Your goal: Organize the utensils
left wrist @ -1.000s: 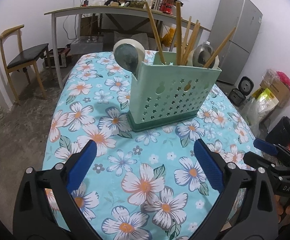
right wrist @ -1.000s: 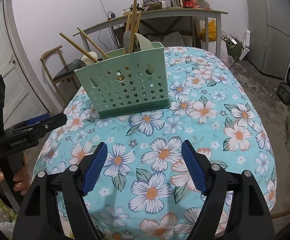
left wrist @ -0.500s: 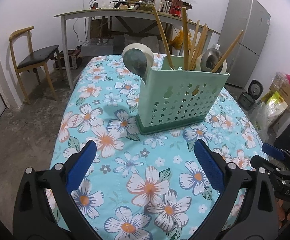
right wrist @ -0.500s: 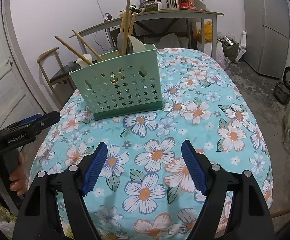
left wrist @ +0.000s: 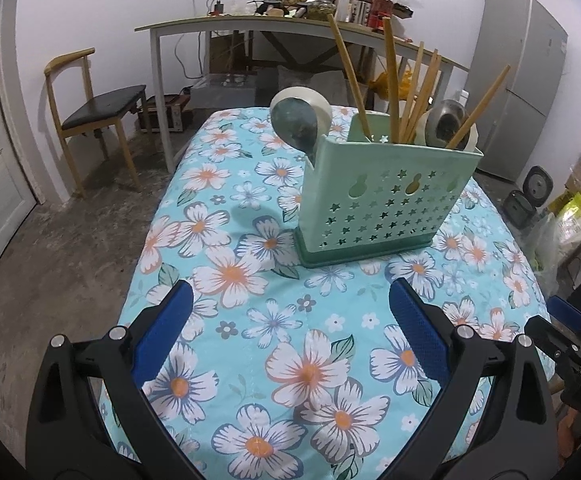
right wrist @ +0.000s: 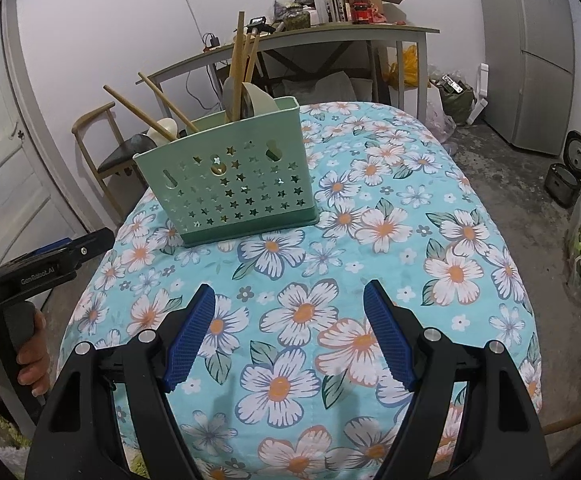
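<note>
Utensils fill a mint-green holder (left wrist: 386,196) that stands upright on a table covered with a turquoise floral cloth (left wrist: 290,360), towards the far half of the tabletop. Its front wall is pierced with star-shaped holes and a few larger slots, and it sits on a darker green base. Wooden chopsticks (left wrist: 390,84) rise from the middle of the holder and lean at different angles, some fanning out to the side. At one end two spoons (left wrist: 296,124) stick up with their bowls showing, a dark one in front of a pale one; at the other end a metal spoon (left wrist: 446,124) stands among the chopsticks. The left gripper (left wrist: 288,330) hangs above the near part of the cloth, its blue-padded jaws spread wide with nothing between them, well short of the holder. The right gripper (right wrist: 290,328) is likewise released, jaws apart over the flowers, with only cloth beneath it and the holder some way ahead. In the right wrist view, a hand (right wrist: 30,348) grips the black handle of the left gripper at the table's edge. Behind the table stand a cluttered desk (left wrist: 290,26), a wooden chair (left wrist: 94,108) with a dark seat beside a white door, and a grey fridge (left wrist: 526,80).
</note>
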The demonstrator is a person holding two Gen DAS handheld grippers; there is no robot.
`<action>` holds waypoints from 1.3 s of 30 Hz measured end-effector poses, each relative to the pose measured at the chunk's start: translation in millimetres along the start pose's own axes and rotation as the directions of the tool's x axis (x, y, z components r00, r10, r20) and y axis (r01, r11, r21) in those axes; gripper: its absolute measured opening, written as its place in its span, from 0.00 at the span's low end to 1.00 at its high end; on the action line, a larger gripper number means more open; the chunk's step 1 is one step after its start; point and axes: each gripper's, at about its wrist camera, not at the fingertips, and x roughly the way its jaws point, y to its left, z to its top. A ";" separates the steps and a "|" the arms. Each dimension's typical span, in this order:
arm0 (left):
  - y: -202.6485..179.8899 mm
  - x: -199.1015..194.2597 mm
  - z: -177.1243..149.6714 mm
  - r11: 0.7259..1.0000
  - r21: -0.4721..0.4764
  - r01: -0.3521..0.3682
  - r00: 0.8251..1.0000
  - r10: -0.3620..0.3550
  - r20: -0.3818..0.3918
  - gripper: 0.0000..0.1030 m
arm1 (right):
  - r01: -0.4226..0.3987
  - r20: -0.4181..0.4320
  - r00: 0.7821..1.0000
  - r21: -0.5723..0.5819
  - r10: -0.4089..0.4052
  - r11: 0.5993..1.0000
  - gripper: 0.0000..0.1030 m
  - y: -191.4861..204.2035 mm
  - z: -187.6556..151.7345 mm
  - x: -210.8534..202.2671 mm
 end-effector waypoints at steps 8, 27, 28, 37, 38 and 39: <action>-6.3 -13.5 2.7 0.995 -0.002 -0.098 0.995 0.098 0.025 0.92 | 0.006 0.026 1.000 0.014 -0.006 1.000 0.73 -6.9 1.4 -8.0; -23.9 -20.6 -2.6 0.970 0.052 -0.236 0.972 0.236 0.010 0.92 | 0.072 0.084 0.994 0.022 -0.074 0.997 0.73 -18.5 -2.7 -37.8; -23.1 -21.2 -2.7 0.971 0.035 -0.235 0.972 0.235 0.005 0.92 | 0.075 0.086 0.993 0.022 -0.076 0.997 0.73 -18.8 -2.6 -39.0; -5.3 -32.1 -4.2 0.960 -0.130 -0.248 0.968 0.252 0.019 0.92 | 0.105 0.102 0.989 0.010 -0.105 0.994 0.73 -16.5 -1.5 -47.0; -4.4 -32.3 -3.7 0.959 -0.137 -0.248 0.967 0.253 0.020 0.92 | 0.108 0.105 0.989 0.006 -0.108 0.994 0.73 -15.4 -1.4 -48.2; -4.1 -32.8 -3.7 0.959 -0.140 -0.246 0.968 0.252 0.021 0.92 | 0.110 0.107 0.988 0.003 -0.110 0.994 0.73 -14.7 -1.6 -49.4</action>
